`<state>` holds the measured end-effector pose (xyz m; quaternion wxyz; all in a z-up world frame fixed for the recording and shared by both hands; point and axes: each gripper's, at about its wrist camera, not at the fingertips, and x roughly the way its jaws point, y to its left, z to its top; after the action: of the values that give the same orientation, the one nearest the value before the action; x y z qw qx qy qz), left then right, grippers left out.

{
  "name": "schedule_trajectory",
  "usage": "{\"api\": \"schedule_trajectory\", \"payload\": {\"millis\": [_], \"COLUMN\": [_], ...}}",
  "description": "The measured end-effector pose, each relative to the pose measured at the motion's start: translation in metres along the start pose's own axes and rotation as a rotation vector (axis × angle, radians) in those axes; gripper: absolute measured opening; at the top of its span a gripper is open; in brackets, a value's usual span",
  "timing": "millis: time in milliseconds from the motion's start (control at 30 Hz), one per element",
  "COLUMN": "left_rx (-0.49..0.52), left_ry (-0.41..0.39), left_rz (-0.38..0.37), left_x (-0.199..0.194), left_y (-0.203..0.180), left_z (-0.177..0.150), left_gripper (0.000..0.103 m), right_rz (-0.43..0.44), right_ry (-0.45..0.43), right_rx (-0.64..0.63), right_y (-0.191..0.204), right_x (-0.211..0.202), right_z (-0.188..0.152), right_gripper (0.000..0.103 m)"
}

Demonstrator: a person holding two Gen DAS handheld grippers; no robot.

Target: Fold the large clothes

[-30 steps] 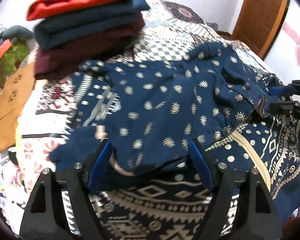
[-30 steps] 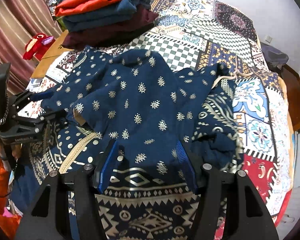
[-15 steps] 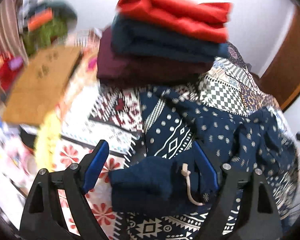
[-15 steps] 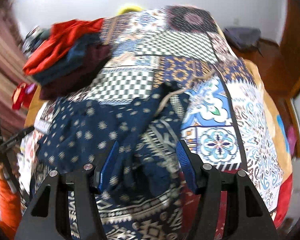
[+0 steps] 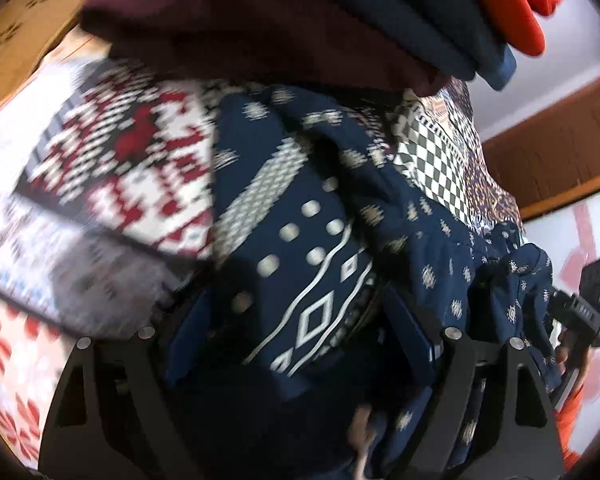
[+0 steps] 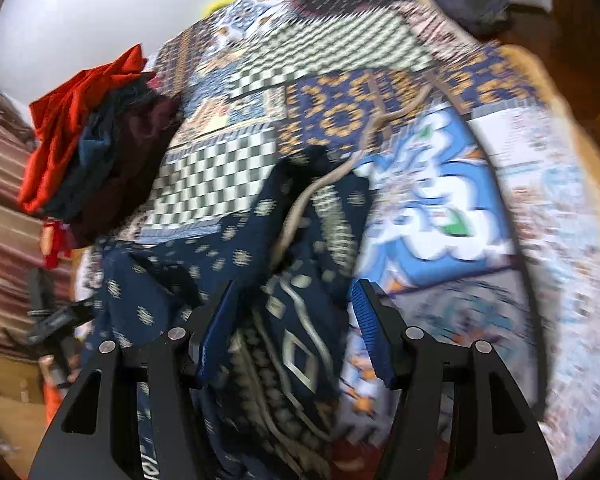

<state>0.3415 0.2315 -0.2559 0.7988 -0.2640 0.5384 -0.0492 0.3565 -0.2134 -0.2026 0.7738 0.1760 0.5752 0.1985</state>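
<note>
Garment point(image 5: 312, 280) now bunched, no longer spread flat; left gripper point(image 5: 300, 332) fingers wide, right gripper point(image 6: 296, 332) fingers narrowing around fabric.

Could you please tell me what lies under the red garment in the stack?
Under the red garment lies a blue one, then a maroon one. The bed cover beneath the stack is hidden.

No words, labels or numbers can be read in either view. Pale letters stand on the right gripper point(image 6: 292, 332) body at the lower left of the right-wrist view, but they are cut off and blurred.
</note>
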Motion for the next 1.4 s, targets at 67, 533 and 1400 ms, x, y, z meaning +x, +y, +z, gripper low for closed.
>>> {"api": "schedule_trajectory", "payload": {"millis": [67, 533, 1400], "left_rx": [0.018, 0.067, 0.062], "left_ry": [-0.007, -0.114, -0.165], "left_rz": [0.009, 0.100, 0.316], "left_x": [0.007, -0.030, -0.030], "left_y": [-0.005, -0.029, -0.003], "left_z": [0.006, -0.002, 0.056], "left_gripper": [0.084, 0.008, 0.012], "right_rz": [-0.041, -0.019, -0.359], "right_ry": [0.006, -0.225, -0.161], "right_rx": [-0.012, -0.201, -0.289], "right_y": [0.002, 0.078, 0.065], "right_x": [0.010, -0.055, 0.017], "right_z": [0.000, 0.003, 0.062], "right_gripper": [0.037, 0.009, 0.009]}}
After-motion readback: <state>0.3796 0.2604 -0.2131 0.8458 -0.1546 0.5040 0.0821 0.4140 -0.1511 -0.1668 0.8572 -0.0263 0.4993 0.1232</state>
